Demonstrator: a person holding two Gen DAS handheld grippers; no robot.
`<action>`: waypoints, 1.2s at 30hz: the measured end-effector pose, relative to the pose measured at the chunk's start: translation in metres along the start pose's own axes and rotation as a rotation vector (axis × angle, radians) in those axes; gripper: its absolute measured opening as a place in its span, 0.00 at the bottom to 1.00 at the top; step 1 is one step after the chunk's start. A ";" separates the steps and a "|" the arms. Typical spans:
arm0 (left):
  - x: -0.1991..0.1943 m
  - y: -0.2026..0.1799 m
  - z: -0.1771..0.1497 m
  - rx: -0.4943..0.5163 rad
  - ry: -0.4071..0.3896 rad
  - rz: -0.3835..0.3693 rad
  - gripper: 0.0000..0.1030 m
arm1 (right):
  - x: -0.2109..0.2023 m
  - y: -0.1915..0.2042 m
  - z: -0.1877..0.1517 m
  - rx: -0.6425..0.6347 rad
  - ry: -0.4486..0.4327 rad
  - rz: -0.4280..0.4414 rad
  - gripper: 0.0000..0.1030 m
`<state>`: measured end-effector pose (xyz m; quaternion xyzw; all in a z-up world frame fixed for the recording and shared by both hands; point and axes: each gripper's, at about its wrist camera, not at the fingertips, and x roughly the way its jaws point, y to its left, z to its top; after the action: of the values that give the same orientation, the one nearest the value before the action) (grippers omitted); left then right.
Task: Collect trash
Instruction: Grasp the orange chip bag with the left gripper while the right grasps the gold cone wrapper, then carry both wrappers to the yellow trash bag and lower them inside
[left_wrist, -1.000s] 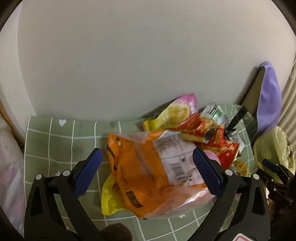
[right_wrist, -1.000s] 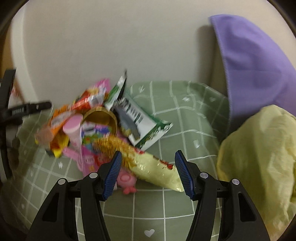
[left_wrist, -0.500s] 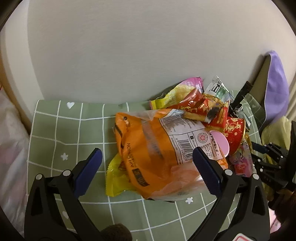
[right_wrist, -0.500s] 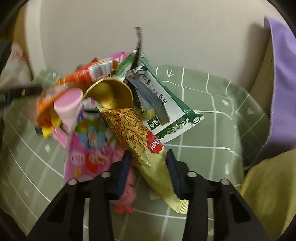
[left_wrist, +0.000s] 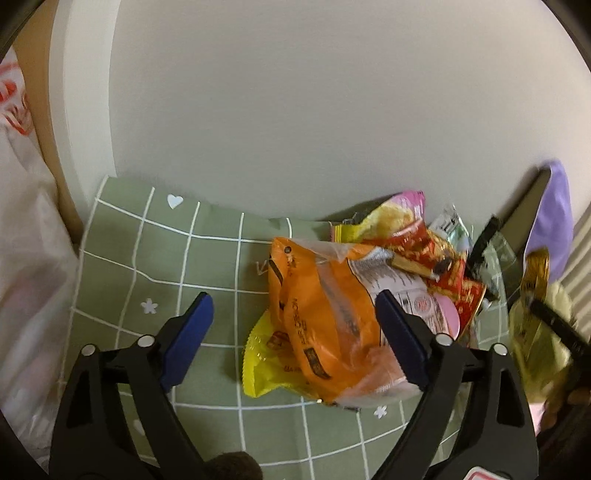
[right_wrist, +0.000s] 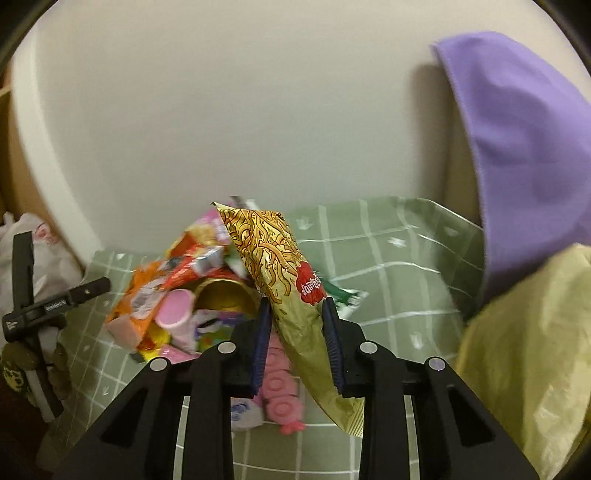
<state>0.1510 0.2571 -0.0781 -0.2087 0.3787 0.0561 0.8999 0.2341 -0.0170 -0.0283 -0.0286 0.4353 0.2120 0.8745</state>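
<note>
A green checked cloth (left_wrist: 207, 266) covers the surface against a pale wall (left_wrist: 295, 110), and the trash sits heaped toward its far right part. An orange snack bag (left_wrist: 325, 314) lies on top at the near side of the heap, over a yellow wrapper (left_wrist: 258, 373), with red wrappers (left_wrist: 436, 258) and a pink cup (right_wrist: 173, 308) crowded behind it. A purple cloth (right_wrist: 524, 147) leans at the cloth's right edge beside a yellow plastic bag (right_wrist: 528, 362); a white bag (left_wrist: 26, 277) lies off the left edge. The left gripper (left_wrist: 295, 328) hangs wide open, its right pad against the orange bag, holding nothing. The right gripper (right_wrist: 297, 339) is clamped on a gold noodle packet (right_wrist: 280, 273), which stands tilted, lifted above the heap.
</note>
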 end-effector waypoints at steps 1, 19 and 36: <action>0.004 0.001 0.002 -0.004 0.009 -0.011 0.79 | -0.006 -0.010 -0.002 0.020 0.004 -0.009 0.26; 0.007 -0.035 0.030 0.073 0.028 -0.065 0.09 | -0.041 -0.047 -0.006 0.115 -0.062 -0.080 0.27; -0.080 -0.118 0.077 0.235 -0.188 -0.109 0.08 | -0.064 -0.055 0.021 0.102 -0.154 -0.059 0.27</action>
<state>0.1761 0.1873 0.0658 -0.1162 0.2849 -0.0184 0.9513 0.2373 -0.0846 0.0271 0.0194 0.3761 0.1652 0.9115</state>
